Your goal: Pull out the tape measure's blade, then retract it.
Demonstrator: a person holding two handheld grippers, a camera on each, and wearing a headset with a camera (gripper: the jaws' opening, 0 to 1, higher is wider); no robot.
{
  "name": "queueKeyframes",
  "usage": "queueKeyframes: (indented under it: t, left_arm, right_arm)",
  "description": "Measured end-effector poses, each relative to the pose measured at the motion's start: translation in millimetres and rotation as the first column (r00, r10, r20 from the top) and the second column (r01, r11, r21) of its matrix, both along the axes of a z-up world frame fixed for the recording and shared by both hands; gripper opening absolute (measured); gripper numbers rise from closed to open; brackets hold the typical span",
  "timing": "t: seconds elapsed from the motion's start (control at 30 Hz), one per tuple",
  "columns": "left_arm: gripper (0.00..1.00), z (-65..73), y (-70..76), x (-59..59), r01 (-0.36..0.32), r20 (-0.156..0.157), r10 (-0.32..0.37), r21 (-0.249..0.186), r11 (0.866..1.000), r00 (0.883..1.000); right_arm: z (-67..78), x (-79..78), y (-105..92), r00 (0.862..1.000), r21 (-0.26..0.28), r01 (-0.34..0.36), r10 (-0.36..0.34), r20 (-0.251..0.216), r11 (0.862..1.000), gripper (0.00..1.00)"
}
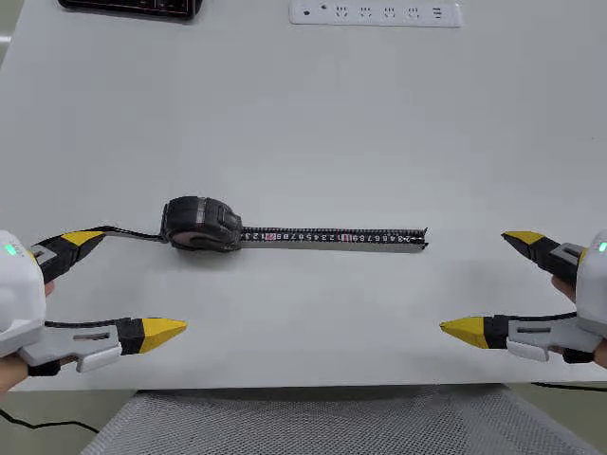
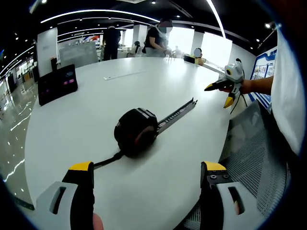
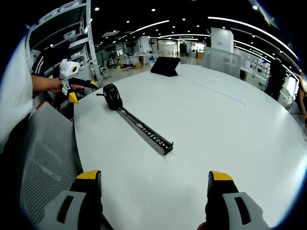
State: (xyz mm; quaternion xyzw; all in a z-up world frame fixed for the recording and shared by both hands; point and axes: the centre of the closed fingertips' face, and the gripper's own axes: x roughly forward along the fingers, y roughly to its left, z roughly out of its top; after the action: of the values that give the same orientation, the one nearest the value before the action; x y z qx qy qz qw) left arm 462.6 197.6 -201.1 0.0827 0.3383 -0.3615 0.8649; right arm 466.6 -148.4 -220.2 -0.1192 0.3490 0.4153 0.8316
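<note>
White table [image 1: 379,114], tape measure [image 1: 201,224], blade [image 1: 332,237] out, left gripper [image 1: 142,281] and right gripper [image 1: 474,282] gaping

White round table [image 1: 398,133], white power strip [image 1: 376,13] at far edge, black device [image 1: 130,7] far left, grey mesh chair [image 1: 313,422] at near edge, people [image 2: 156,38] standing beyond table.

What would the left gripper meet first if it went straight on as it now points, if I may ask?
Likely the strap at one jaw tip of the left gripper, then the tape measure's case just beyond; depth is unclear.
</note>
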Motion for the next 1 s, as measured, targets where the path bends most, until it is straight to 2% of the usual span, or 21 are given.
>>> queueKeyframes:
  t: [1.0]
  left_arm:
    - [0.9,0.5,1.9,-0.7,-0.013,-0.003,0.013,-0.007,1.0,1.0]
  right_arm:
    - [2.5,-0.8,3.2,1.0,-0.013,-0.016,0.016,0.005,1.0,0.91]
